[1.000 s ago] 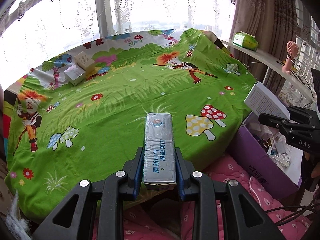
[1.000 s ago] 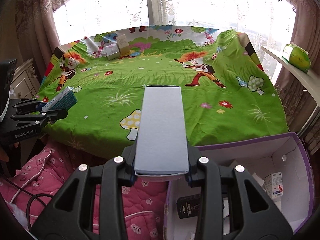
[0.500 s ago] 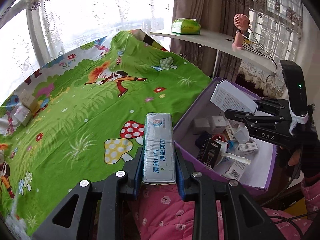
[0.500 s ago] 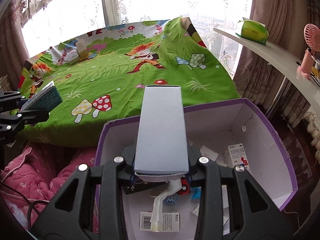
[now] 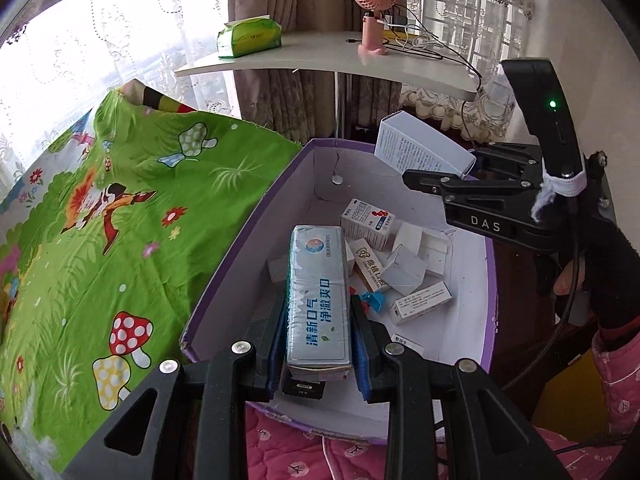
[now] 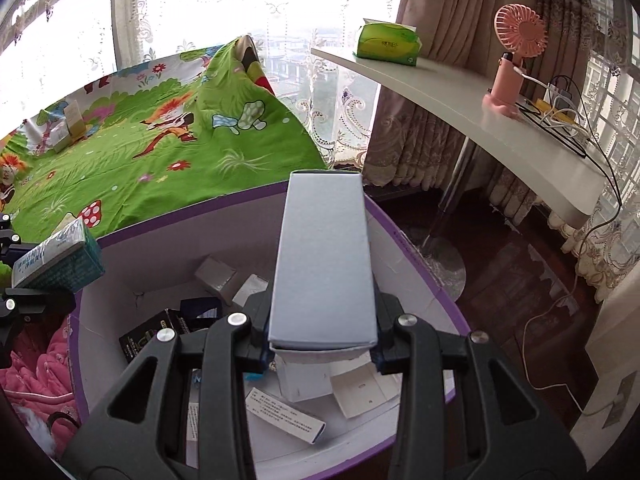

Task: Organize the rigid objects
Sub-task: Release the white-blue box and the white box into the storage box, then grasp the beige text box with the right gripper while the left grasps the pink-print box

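Clamping a printed carton (image 5: pixel 318 296), the left gripper (image 5: pixel 318 344) sees the gloved hand (image 5: pixel 604 276); only the right gripper (image 6: pixel 322 336), gripping a plain box (image 6: pixel 324 260), shows the floor cable (image 6: pixel 560 320).

Left tool (image 5: pixel 318 320) angled downward, jaws clamped on a long carton. Right tool (image 6: pixel 322 320) likewise pitched down and clamped; black-gloved hand (image 5: pixel 600 272) grips its handle.
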`<state>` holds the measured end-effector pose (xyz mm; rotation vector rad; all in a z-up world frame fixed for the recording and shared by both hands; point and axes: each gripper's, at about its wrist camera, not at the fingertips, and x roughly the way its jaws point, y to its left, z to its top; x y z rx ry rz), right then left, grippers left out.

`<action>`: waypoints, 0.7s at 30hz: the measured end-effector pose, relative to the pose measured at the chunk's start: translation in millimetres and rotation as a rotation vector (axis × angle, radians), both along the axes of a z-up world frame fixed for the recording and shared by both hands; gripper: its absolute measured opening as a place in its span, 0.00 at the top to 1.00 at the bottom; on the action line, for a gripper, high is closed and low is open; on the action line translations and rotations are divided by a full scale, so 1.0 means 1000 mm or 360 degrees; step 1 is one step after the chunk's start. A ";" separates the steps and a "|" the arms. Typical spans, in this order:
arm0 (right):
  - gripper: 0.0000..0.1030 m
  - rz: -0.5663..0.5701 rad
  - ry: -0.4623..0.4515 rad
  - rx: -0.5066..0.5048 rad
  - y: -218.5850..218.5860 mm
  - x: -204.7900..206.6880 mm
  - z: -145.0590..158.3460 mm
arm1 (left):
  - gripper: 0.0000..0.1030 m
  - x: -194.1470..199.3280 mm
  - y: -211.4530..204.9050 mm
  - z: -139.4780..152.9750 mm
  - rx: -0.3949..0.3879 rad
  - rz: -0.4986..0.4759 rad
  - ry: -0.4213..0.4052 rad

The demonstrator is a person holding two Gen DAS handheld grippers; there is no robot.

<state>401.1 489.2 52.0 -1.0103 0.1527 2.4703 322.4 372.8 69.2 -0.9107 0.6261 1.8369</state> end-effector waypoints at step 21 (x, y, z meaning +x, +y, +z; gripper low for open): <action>0.14 0.0564 -0.0171 0.0174 -0.134 -0.128 0.002 | 0.18 -0.156 -0.201 -0.032 0.0193 0.0904 -0.0014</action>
